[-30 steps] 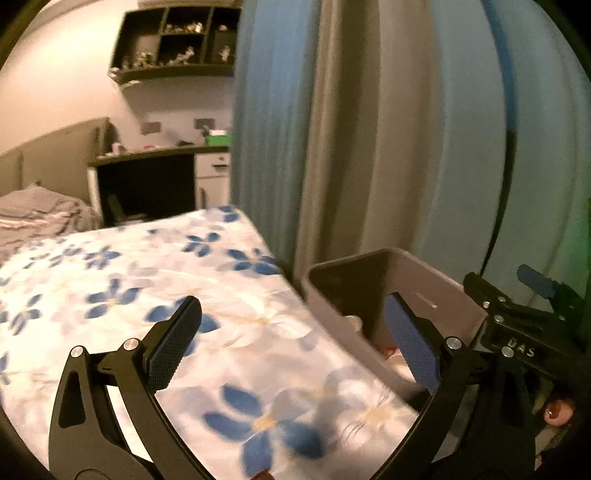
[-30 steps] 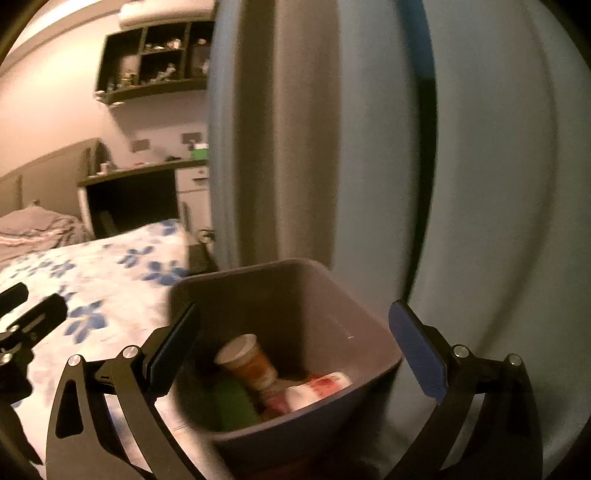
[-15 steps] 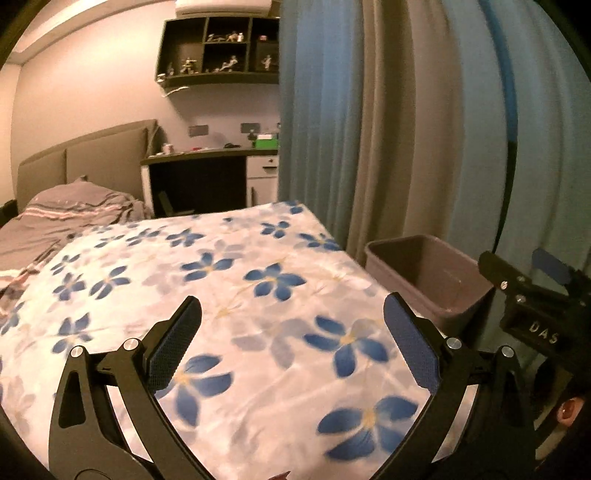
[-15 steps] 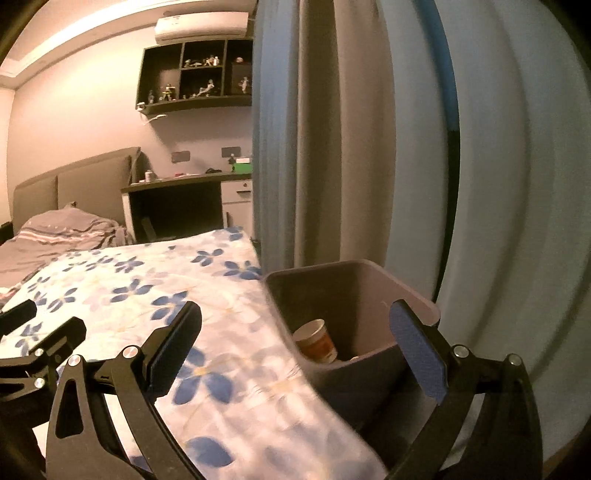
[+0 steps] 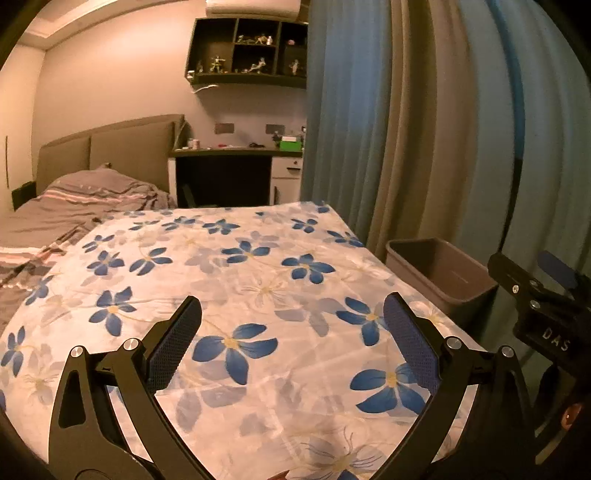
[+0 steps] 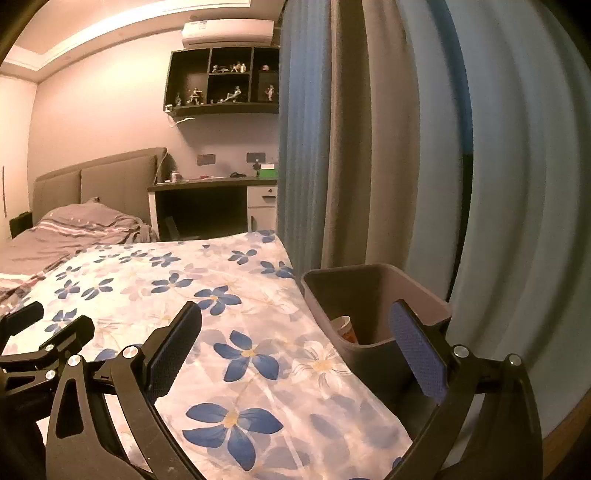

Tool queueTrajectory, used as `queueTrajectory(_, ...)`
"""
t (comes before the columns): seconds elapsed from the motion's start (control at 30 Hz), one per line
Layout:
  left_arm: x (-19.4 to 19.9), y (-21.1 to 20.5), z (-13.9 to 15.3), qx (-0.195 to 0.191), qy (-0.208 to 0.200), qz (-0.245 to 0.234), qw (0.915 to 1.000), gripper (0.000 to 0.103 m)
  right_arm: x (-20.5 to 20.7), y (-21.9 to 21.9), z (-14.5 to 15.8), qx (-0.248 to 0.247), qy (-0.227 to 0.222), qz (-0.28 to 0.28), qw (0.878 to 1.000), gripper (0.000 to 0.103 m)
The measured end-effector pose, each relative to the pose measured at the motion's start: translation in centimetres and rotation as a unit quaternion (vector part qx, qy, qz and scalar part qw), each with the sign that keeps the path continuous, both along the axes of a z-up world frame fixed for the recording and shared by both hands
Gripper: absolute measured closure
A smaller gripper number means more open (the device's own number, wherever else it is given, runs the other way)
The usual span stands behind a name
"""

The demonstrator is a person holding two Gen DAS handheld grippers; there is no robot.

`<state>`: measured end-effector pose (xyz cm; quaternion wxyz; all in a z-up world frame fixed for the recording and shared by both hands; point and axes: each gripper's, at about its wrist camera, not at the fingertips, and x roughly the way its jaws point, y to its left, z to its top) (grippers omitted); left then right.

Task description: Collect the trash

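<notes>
Through my left wrist camera, my left gripper hangs with its jaws spread wide and nothing between them, above a bed covered by a white sheet printed with blue flowers. Off the sheet's right edge, just beside the bed, stands a grey rectangular plastic trash bin, backed by long blue and beige curtains. My right gripper shows at the right edge of this view, near the bin. Toward the far end of the bed lies a rumpled grey striped blanket before a padded grey headboard. A dark desk fills the far corner under a dark wall shelf of small figurines, with a white air conditioner above.

Through my right wrist camera, my right gripper is likewise wide apart and empty, held over the sheet's right edge. The bin sits close ahead, and inside it I can see a paper cup with an orange pattern leaning against the near wall. My left gripper juts in at the left edge, over the flowered sheet. The curtains fill the right side.
</notes>
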<state>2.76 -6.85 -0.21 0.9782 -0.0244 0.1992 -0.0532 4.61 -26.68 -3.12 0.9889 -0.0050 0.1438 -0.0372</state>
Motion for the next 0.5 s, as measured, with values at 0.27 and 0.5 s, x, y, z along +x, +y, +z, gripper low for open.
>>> queueTrajectory(0.27,-0.23,0.12,0.08,-0.002,-0.001,0.0,1.0,0.006,-0.31,0.27,0.27,-0.001,-0.007,0.004,1.0,0.006)
queueTrajectory(0.5,-0.24,0.15,0.08,-0.001,0.0,-0.002,1.0,0.006,-0.34,0.29,0.28,0.001,-0.007,0.003,1.0,0.006)
